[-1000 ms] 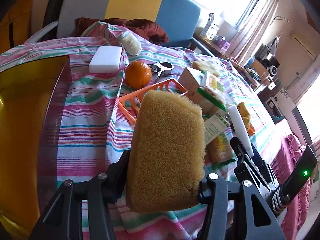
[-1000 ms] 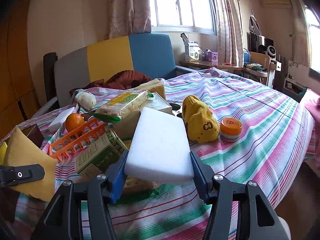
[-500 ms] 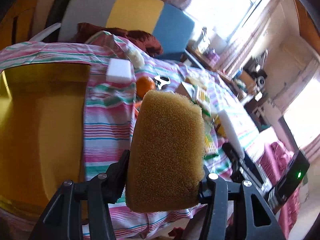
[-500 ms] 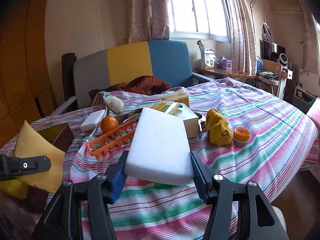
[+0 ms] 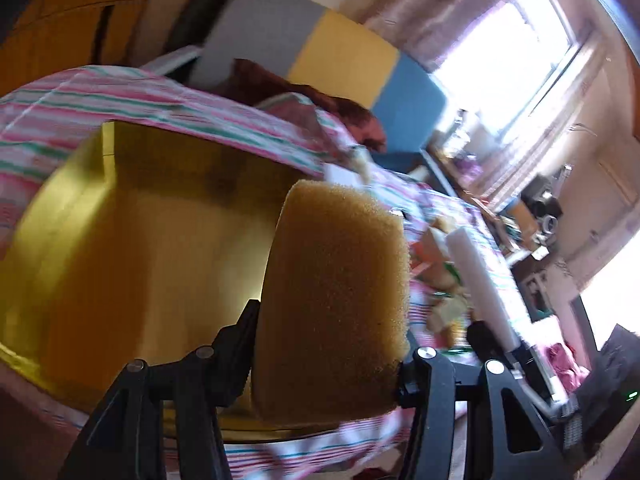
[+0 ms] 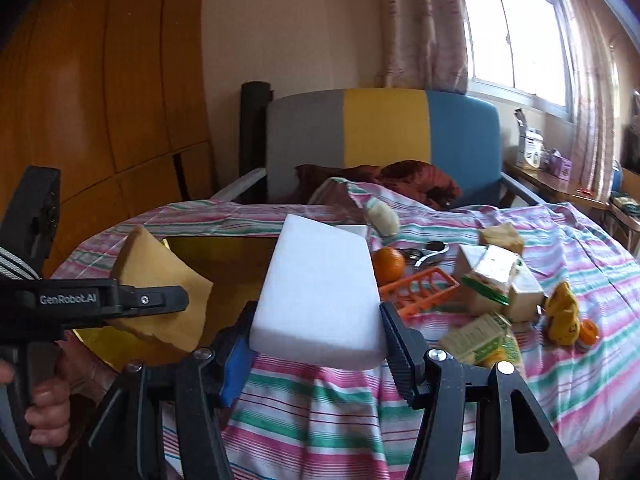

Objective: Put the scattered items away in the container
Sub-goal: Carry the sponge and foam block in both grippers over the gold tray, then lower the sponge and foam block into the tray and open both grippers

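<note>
A striped cloth (image 6: 500,364) covers the table, with a gold-lined box (image 5: 132,236) at its near-left corner. The left gripper (image 5: 332,364) pinches a yellow sponge (image 5: 336,300) over that box, whose interior fills the left wrist view. Only the right wrist view shows the right gripper (image 6: 316,344) clamping a white foam block (image 6: 320,292), with an orange (image 6: 387,264), orange rack (image 6: 416,292) and cartons (image 6: 496,280) scattered beyond.
</note>
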Tool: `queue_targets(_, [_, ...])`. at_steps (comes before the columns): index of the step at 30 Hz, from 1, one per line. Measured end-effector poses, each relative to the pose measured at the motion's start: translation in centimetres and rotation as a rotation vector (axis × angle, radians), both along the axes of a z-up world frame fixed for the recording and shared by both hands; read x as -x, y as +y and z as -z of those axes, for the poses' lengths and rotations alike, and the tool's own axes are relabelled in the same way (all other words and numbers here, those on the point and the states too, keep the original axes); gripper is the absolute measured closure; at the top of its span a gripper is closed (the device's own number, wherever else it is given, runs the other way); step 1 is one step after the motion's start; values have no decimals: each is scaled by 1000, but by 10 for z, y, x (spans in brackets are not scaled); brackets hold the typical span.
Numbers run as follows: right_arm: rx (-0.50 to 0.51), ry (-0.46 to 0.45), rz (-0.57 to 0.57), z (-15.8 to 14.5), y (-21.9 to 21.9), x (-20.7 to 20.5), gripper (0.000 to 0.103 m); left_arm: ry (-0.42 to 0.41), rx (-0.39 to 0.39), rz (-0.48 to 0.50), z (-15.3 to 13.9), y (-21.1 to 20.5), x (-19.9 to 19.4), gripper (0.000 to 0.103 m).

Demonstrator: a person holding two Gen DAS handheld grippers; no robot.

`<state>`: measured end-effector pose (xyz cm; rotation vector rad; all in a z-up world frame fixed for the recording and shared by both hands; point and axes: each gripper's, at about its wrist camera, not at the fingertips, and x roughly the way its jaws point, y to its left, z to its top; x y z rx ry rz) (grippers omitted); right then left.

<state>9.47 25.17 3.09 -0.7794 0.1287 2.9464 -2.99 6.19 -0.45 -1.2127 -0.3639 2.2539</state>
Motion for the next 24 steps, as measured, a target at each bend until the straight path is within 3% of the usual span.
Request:
queue_targets(5, [21,-84,-153,6,-44,38,43,-44,58,-83,14,-44,21,49])
queue_targets(11, [-10,-184,-271,26,-98,79,43,-38,166,-129,28,-79,40,48])
queue_targets(15, [2,-234,-307,42,-127,107,38,-121,217,-144,43,-96,53,47])
queue_targets(16, [13,-251,-322,45,-134,112,28,-139,221,-158,45,-102,56,46])
queue_targets(18, [24,-263,-331,49,-143,118,20,-152,210,-181,44,-111,56,45])
queue_targets(24, [102,-252,-344,54,-138,107,20,-154,181,-173,34,-117,60,44])
